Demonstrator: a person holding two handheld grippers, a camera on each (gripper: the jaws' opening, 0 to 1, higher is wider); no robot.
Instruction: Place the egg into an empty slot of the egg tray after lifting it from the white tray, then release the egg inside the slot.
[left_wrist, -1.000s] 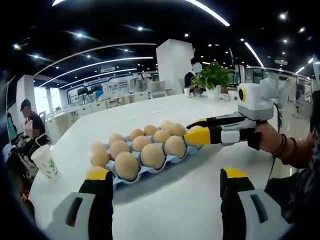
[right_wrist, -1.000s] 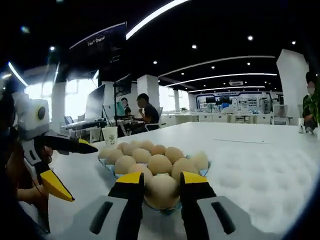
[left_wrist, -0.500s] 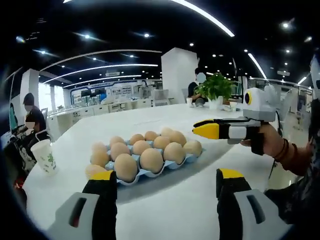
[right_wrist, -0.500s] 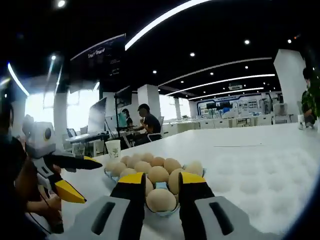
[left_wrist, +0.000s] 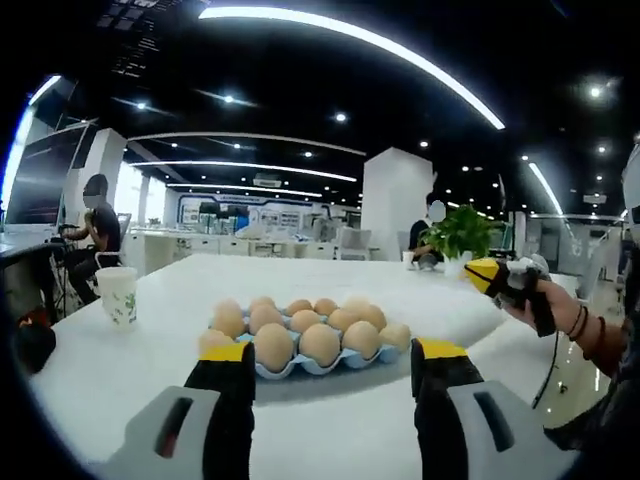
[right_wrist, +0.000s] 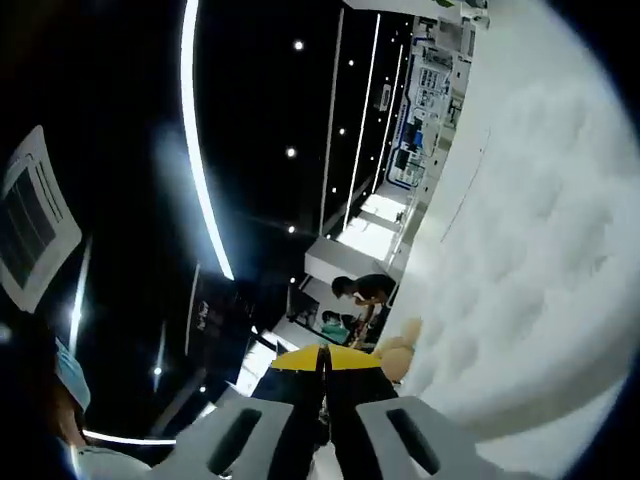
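A: What takes up most of the left gripper view?

B: A broad white desk (left_wrist: 330, 285) runs across the middle of the frame, inside an open-plan hall with curved ceiling light strips. At frame centre sits a blue egg tray (left_wrist: 310, 362) packed with brown eggs (left_wrist: 320, 343).

A: Any writing or brand marks?

B: None that can be read. A paper cup (left_wrist: 118, 295) at the left edge carries a green print, too small to make out. In the right gripper view a dark hanging sign holds pale lettering, also illegible.

A: Where are the eggs relative to the tools?

B: The left tool (left_wrist: 334, 362) rises from the bottom edge, its yellow-tipped jaws spread well apart with nothing between them; the tray lies just beyond the tips, framed in the gap. The right tool (left_wrist: 487, 274) enters at the right edge, held in a person's hand (left_wrist: 553, 306), off the tray's right end and apart from it.

A: And the right gripper view?

B: It is rolled steeply, so the desk (right_wrist: 520, 250) fills the right side. The right tool (right_wrist: 323, 357) at bottom centre has its yellow tips pressed together, empty. A couple of eggs (right_wrist: 398, 345) peek out just beside the tips on their right.
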